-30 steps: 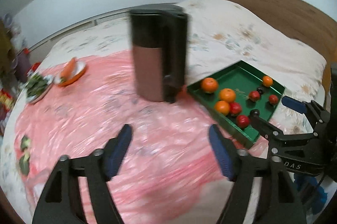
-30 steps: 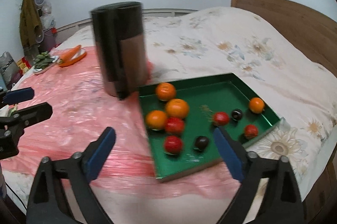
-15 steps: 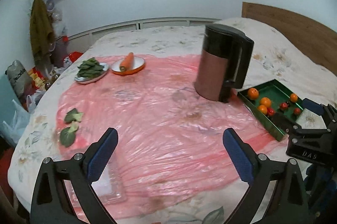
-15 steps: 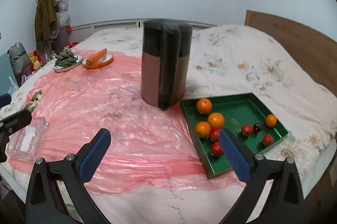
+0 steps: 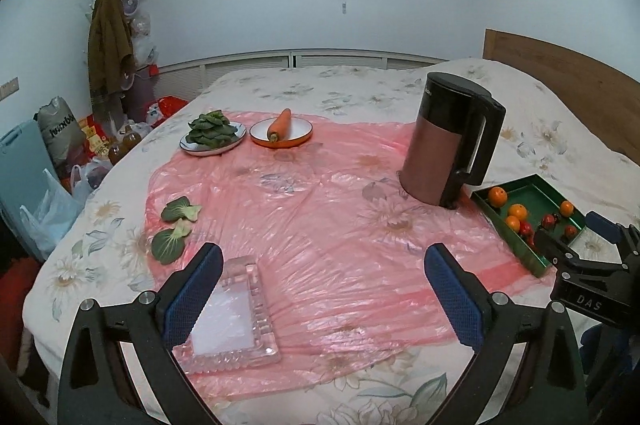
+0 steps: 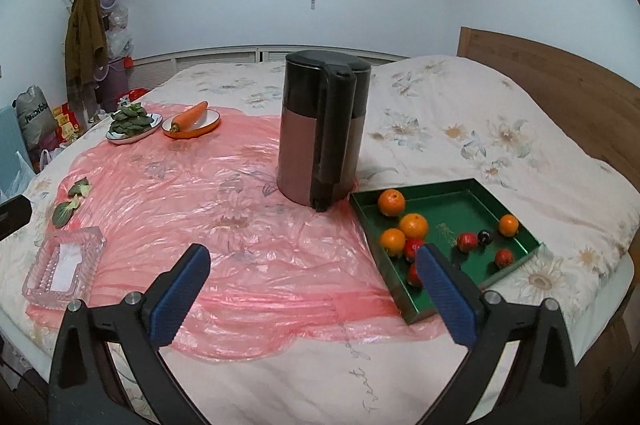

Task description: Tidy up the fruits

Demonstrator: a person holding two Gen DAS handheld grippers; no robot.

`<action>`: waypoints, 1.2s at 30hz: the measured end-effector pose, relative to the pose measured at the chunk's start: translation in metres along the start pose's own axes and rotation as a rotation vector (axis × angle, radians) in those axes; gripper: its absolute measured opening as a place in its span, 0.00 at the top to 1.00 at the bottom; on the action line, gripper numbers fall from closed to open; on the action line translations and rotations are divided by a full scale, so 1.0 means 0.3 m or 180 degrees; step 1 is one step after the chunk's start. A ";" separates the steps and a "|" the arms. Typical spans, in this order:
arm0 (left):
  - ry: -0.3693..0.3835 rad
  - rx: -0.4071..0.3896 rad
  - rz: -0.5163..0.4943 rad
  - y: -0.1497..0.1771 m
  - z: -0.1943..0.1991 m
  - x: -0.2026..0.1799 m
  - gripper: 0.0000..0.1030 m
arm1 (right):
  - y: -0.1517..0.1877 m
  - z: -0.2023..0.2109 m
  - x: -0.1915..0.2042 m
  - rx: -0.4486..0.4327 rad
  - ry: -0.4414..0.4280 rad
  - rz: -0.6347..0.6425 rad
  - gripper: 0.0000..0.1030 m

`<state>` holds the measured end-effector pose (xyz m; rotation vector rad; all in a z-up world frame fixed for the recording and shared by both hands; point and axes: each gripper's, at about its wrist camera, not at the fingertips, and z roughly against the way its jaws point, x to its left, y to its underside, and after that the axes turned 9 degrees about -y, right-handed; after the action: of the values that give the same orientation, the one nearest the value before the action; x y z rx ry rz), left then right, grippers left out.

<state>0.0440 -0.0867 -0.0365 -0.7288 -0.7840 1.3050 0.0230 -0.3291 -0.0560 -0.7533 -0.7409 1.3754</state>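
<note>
A green tray [image 6: 456, 209] lies at the right of the pink plastic sheet [image 6: 224, 209] on the bed and holds several oranges [image 6: 413, 225], small red fruits [image 6: 466, 241] and a dark fruit [image 6: 484, 237]. It also shows in the left wrist view [image 5: 538, 185]. My right gripper [image 6: 316, 293] is open and empty, near the tray's front left corner. My left gripper [image 5: 320, 297] is open and empty, above the sheet beside a clear glass tray [image 5: 230, 321].
A brown and black kettle [image 6: 322, 129] stands just left of the green tray. A plate of greens [image 5: 212, 135] and an orange bowl with a carrot [image 5: 281, 131] sit at the far side. Loose green leaves [image 5: 176, 225] lie at the sheet's left edge. A wooden headboard [image 6: 560, 81] is at right.
Both grippers have pulled back and up from the kettle and green tray, so the whole bed now shows. Both stay open and empty.
</note>
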 end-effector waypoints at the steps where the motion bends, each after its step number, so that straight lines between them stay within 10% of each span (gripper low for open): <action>1: 0.0004 0.0006 -0.0012 0.003 0.002 0.000 0.04 | 0.004 0.003 0.000 0.0002 0.0005 -0.0011 0.00; 36: 0.0159 0.0026 0.0006 0.011 0.001 -0.005 0.02 | 0.003 0.080 -0.057 -0.0081 0.0177 -0.0105 0.00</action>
<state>0.0417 -0.0877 -0.0391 -0.7528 -0.7376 1.2863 0.0020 -0.3452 -0.0435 -0.7932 -0.7253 1.3122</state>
